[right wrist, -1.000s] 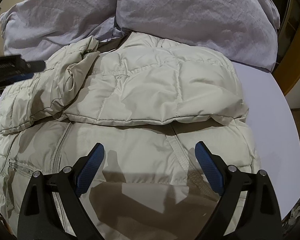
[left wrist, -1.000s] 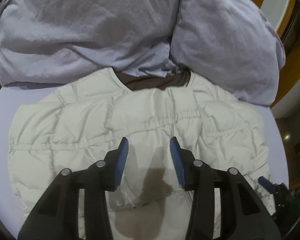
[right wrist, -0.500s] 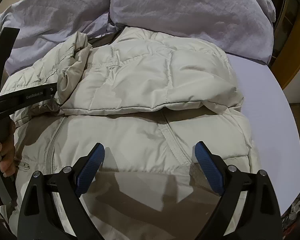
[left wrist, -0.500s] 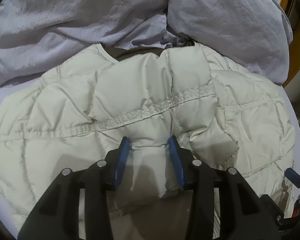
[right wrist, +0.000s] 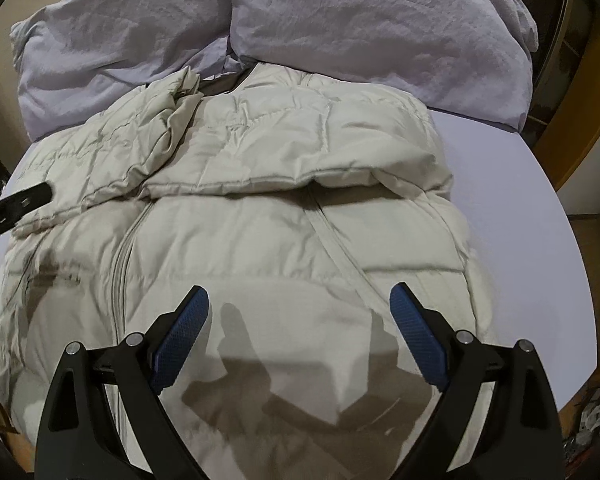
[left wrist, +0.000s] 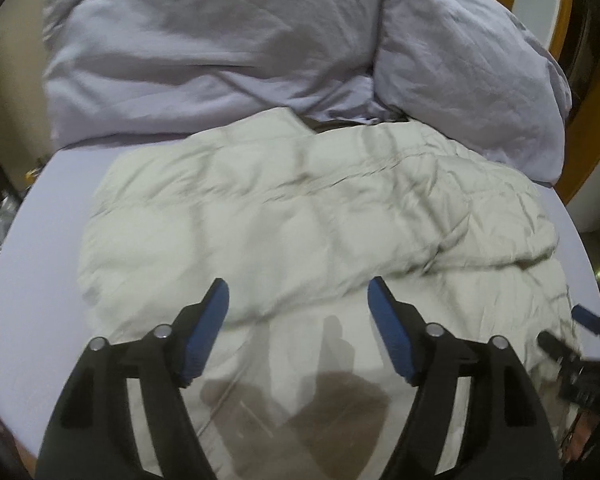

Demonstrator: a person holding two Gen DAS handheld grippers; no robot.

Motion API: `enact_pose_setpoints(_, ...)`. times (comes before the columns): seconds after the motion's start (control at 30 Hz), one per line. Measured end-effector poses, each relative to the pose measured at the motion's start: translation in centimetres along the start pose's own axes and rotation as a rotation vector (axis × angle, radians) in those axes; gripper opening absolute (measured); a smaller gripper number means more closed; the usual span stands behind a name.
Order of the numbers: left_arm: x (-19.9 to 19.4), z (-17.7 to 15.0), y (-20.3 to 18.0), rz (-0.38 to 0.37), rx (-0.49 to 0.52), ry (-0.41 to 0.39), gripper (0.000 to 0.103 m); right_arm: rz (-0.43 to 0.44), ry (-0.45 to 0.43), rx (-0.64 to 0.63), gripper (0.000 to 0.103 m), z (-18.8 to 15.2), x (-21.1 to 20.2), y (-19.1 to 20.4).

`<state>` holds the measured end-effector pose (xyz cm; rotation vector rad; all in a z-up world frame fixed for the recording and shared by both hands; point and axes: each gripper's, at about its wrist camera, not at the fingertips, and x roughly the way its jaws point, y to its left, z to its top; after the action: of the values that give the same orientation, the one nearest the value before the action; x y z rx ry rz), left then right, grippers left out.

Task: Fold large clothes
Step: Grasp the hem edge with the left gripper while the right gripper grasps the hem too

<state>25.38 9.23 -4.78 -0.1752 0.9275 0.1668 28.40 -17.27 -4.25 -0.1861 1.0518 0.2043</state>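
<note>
Both sets of jaws are open and hold nothing. On the left gripper [left wrist: 298, 300] the jaws have just been opening, and no cloth sits between the blue pads [left wrist: 206, 330]; they hang over the puffy cream jacket [left wrist: 300, 216]. The right gripper [right wrist: 300, 320] has its jaws spread wide over the same jacket [right wrist: 284, 240], and its blue pads [right wrist: 180, 344] touch no cloth. The jacket lies flat on a pale purple bed [right wrist: 512, 208]. Its top part is folded down over its lower part, so a thick fold edge [right wrist: 308, 180] runs across the middle of the jacket. A zip line [right wrist: 120, 256] runs down the lower part of the jacket, on the left of the right wrist view. One crumpled bit, perhaps a sleeve [right wrist: 168, 120], lies bunched on the far left part of the jacket. Two purple pillows [right wrist: 364, 28] sit side by side behind the jacket, and the jacket's collar end touches them. Dark shadows of the grippers fall on the near part of the jacket. Part of the left gripper's black body [right wrist: 16, 204] shows at the jacket's left edge in the right wrist view.
</note>
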Motion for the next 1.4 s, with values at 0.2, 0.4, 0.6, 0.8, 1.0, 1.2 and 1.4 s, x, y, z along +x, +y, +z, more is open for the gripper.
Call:
enact_pose_setpoints(0.2,-4.2,-5.2,4.8,0.055,-0.067,-0.009,0.074,-0.018,0.003,0.005,0.094,-2.8,-1.5,-3.2)
enact_pose_setpoints(0.4,-7.0,-10.9,9.5,0.119,-0.145,0.011,0.074,-0.026,0.030,0.074,0.094,-5.6,-2.7,-8.4)
enact_pose_setpoints(0.6,-8.2,-14.9,11.9,0.121,-0.196,0.039,0.074,0.031,0.057,0.207,0.093,-8.1,-3.6,-13.1)
enact_pose_setpoints(0.8,-7.8,-17.1,13.0,0.091,-0.235,0.076,0.074,0.091,0.130,0.260,0.088,-10.5,-2.3,-14.4)
enact_pose_setpoints(1.0,-7.2,-18.3,12.8,0.057,-0.266,0.089,0.072,0.139,0.154,0.269,0.078,-11.3,-1.4,-14.6)
enact_pose_setpoints(1.2,-6.9,-18.8,11.9,0.047,-0.265,0.088,0.064,0.141,0.132,0.233,0.066,-11.3,-1.4,-14.1)
enact_pose_setpoints(1.4,-6.8,-18.8,11.3,0.063,-0.247,0.085,0.059,0.154,0.114,0.229,0.053,-11.3,-1.4,-13.9)
